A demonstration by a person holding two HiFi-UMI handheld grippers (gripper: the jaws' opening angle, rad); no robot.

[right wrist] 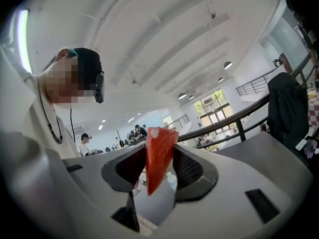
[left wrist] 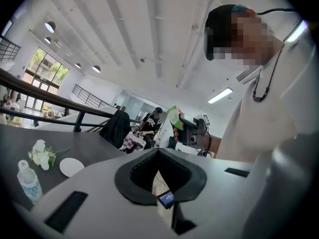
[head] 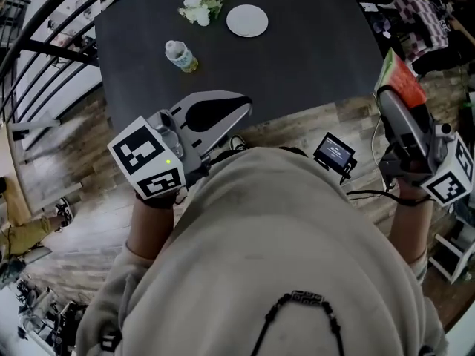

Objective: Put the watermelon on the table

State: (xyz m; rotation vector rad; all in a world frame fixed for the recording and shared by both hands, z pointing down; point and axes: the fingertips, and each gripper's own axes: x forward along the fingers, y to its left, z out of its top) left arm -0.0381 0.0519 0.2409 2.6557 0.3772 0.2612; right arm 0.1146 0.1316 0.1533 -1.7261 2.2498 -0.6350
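A watermelon slice with red flesh and a green rind is clamped upright in my right gripper, off the right edge of the dark table and above the wooden floor. In the right gripper view the slice stands between the black pads, which press on both its sides. My left gripper hovers over the table's near edge, its jaws together with nothing between them. From the left gripper view I see the held slice across the room.
On the table lie a white plate, a white flower bunch and a small water bottle. A black railing runs along the left. A checkered cloth lies at the upper right. A small screen hangs by my chest.
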